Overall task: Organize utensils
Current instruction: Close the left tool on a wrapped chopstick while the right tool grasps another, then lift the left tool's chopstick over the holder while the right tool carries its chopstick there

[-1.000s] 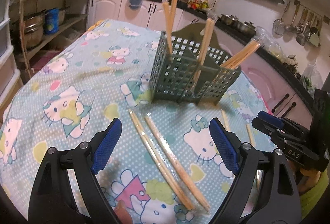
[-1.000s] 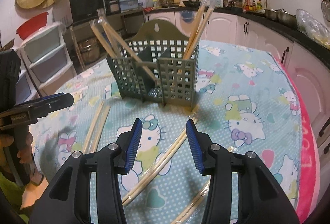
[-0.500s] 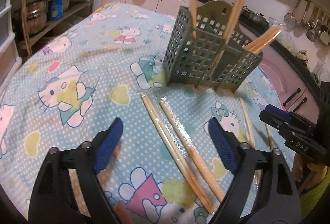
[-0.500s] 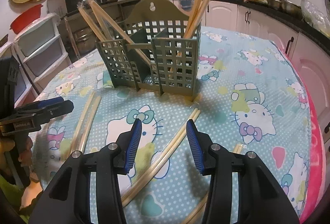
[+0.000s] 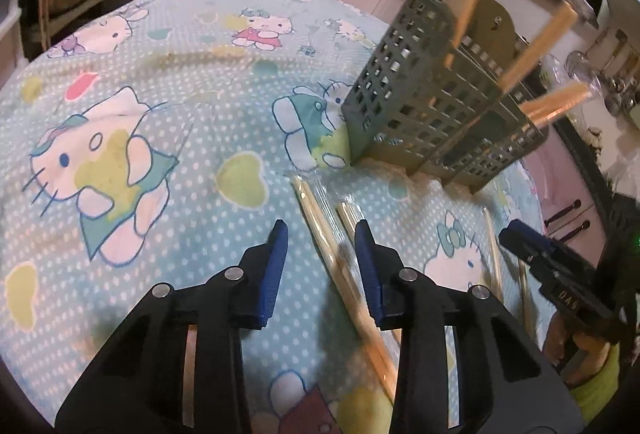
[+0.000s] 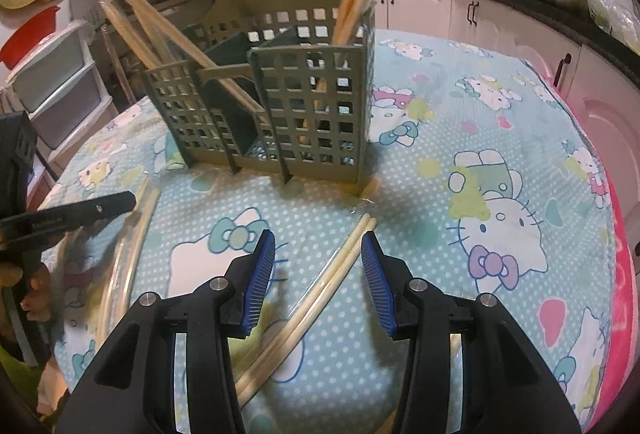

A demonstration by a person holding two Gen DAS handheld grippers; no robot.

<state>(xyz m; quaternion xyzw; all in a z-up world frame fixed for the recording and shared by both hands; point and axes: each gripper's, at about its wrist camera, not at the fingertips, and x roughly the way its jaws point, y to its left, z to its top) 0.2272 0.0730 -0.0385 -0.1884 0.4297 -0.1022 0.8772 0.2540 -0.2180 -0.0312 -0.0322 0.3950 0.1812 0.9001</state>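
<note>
A green lattice utensil holder [image 5: 436, 114] [image 6: 280, 102] stands on the table with several wrapped chopstick pairs leaning in its compartments. My left gripper [image 5: 322, 266] is open, its jaws straddling a wrapped chopstick pair [image 5: 320, 230] that lies on the cloth; a second pair [image 5: 348, 218] lies just right of it. My right gripper [image 6: 318, 274] is open around another wrapped pair [image 6: 340, 266] lying in front of the holder. The right gripper also shows in the left wrist view [image 5: 556, 270], and the left one in the right wrist view [image 6: 68, 218].
The table has a Hello Kitty cloth [image 5: 160, 122]. More chopstick pairs lie at the left in the right wrist view [image 6: 136, 234] and at the right in the left wrist view [image 5: 492, 254]. Kitchen cabinets [image 6: 460, 14] and storage drawers [image 6: 60, 82] surround the table.
Both grippers moved down and forward toward the table. The left jaws narrowed around the chopstick pair. The right gripper came closer to the holder with its pair between the jaws.
</note>
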